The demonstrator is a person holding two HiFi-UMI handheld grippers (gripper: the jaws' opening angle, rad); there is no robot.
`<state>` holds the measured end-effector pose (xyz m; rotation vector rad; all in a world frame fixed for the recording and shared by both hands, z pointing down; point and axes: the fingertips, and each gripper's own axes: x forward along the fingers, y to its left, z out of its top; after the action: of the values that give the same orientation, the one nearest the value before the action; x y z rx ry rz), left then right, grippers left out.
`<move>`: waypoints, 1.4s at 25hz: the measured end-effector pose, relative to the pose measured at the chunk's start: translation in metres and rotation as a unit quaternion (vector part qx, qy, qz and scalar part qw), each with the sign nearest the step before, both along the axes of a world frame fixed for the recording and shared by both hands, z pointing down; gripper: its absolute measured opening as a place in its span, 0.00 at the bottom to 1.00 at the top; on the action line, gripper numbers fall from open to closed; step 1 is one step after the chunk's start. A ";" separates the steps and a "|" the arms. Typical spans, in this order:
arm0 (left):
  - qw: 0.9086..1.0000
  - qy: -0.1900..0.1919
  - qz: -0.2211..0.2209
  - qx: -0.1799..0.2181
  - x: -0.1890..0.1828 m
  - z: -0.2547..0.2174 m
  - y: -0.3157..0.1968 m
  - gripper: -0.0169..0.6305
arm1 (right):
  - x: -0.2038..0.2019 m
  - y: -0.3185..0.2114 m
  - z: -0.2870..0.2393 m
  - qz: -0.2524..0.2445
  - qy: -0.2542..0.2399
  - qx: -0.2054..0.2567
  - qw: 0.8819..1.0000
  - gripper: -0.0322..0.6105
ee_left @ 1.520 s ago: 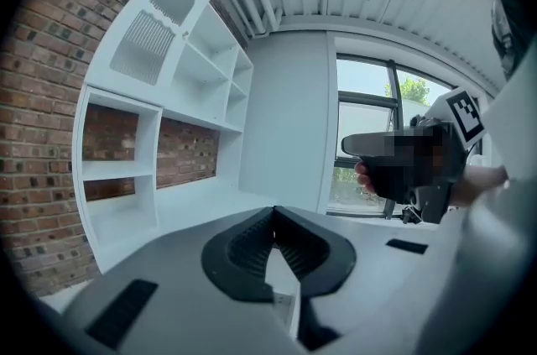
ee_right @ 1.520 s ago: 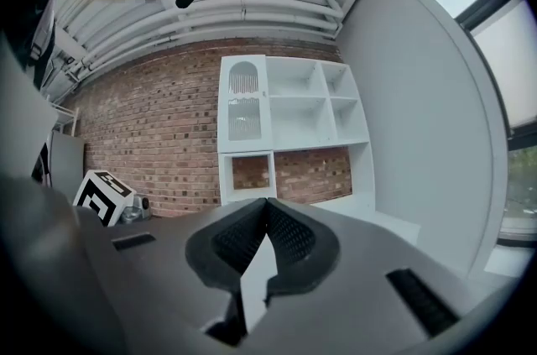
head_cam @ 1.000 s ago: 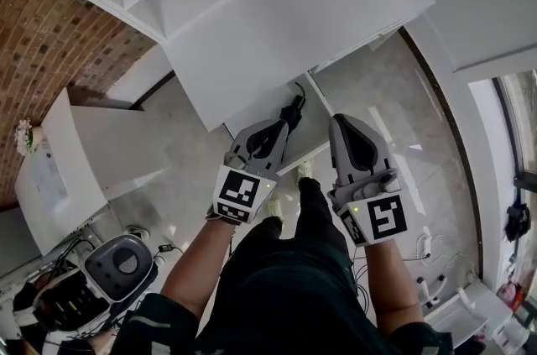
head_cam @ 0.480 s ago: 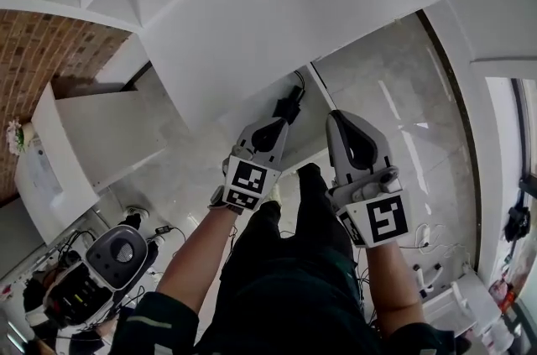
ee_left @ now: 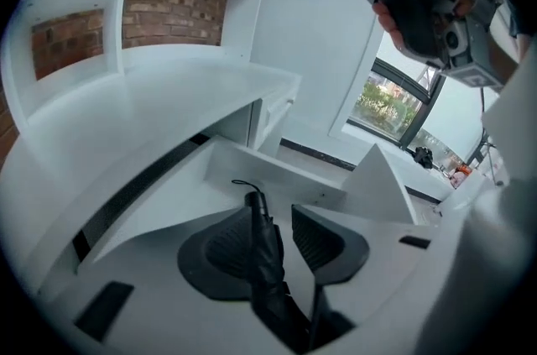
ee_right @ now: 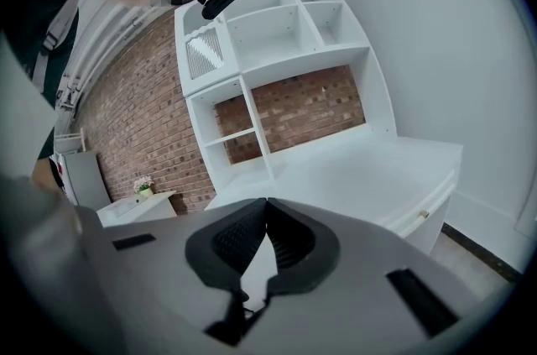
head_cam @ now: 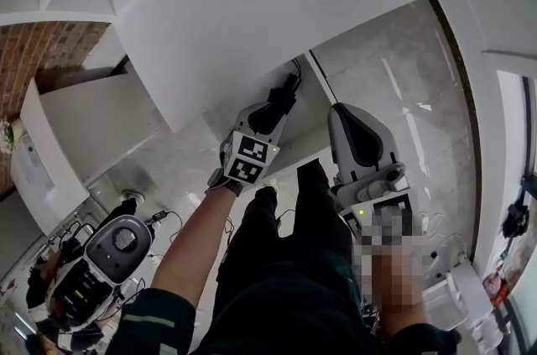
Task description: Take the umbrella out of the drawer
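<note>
The left gripper's (ee_left: 270,219) jaws are opening with the black folded umbrella (ee_left: 267,253) between them, above the open white drawer (ee_left: 281,170) beneath the worktop (ee_left: 159,97), while the right gripper's (ee_right: 266,209) jaws meet, empty.

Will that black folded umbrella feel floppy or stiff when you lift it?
Probably stiff: the umbrella stands straight between the opening fingers of the left gripper. Its round, narrow shape may roll if set down. Its thin wrist loop likely dangles.

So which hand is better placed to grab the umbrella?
Left: the left gripper has the umbrella between its opening fingers; the right gripper is shut, empty and aimed at the shelves.
</note>
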<state>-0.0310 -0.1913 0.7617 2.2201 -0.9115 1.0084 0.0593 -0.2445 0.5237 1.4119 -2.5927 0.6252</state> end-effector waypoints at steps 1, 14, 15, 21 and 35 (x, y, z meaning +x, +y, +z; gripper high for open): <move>1.000 -0.009 0.005 -0.006 0.000 0.009 0.000 0.25 | 0.002 -0.001 0.003 -0.001 0.000 -0.001 1.000 0.05; 0.996 -0.059 -0.006 -0.067 -0.015 0.104 -0.008 0.45 | 0.001 -0.026 0.048 -0.012 -0.005 -0.033 0.999 0.05; 0.996 -0.061 -0.006 -0.070 -0.015 0.108 -0.009 0.46 | 0.001 -0.027 0.050 -0.013 -0.006 -0.035 0.999 0.05; 0.992 -0.084 0.006 -0.093 -0.014 0.131 -0.012 0.47 | 0.006 -0.031 0.057 -0.010 -0.005 -0.043 0.999 0.05; 0.979 -0.165 0.009 -0.116 -0.020 0.160 -0.013 0.44 | 0.022 -0.034 0.075 -0.002 0.010 -0.063 0.998 0.05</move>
<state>-0.0509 -0.2042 0.9215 1.9032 -0.8602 1.4440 0.0817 -0.2786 0.5987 1.3662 -2.4931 0.7549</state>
